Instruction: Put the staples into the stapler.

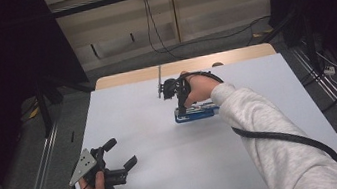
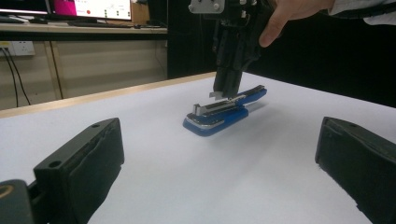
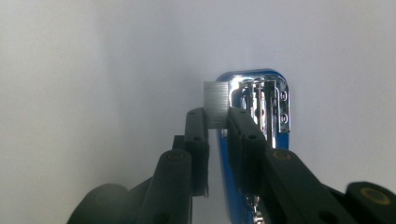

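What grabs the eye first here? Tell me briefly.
The blue stapler, lying open mid-table on the white sheet, stands out most. The right tool hangs just above it, jaws pinching a silver strip of staples. The left tool rests open near the table's front left corner.

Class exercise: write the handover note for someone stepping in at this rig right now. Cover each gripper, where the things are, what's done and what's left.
Right gripper: shut on a strip of staples, held just above the open blue stapler, beside its chrome magazine.
Left gripper: open, holding nothing, resting near the table's front left, aimed toward the stapler.
Stapler: lies mid-table, opened up.
Done: strip picked up and brought over.
Left, probably: seat the strip in the magazine, release, close the stapler.
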`<state>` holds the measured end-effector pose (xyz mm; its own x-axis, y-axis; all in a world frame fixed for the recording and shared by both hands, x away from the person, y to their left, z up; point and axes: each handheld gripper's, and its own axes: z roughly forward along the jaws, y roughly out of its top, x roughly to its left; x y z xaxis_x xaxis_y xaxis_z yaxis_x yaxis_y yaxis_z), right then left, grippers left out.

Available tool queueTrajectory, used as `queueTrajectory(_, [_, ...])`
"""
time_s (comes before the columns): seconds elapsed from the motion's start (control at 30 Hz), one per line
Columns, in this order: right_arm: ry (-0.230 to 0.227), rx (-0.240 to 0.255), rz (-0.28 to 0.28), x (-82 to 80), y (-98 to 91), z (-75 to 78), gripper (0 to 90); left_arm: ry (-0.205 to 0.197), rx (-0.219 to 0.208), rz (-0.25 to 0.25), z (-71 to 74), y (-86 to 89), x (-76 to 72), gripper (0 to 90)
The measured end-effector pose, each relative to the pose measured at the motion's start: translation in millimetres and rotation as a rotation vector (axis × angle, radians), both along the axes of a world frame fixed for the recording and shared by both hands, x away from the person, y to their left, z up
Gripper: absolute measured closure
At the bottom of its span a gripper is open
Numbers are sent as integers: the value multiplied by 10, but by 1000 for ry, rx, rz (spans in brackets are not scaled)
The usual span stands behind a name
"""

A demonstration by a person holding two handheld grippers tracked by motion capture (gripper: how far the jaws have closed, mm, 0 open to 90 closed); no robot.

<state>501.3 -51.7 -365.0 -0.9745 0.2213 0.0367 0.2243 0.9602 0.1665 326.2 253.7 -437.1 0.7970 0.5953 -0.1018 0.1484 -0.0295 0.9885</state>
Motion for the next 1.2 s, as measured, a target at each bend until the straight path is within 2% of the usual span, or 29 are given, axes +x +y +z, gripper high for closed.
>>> queueTrajectory(0.4, [-16, 7, 6, 19, -23, 26, 784, 5, -5, 1, 2, 4, -5, 12])
queueTrajectory(0.53, [-7, 6, -9, 33, -29, 30, 784, 4, -8, -2, -2, 3, 0, 12])
queueTrajectory(1.2, [-31, 31, -30, 187, -114, 86, 784, 6, -6, -16, -10, -11, 11, 12])
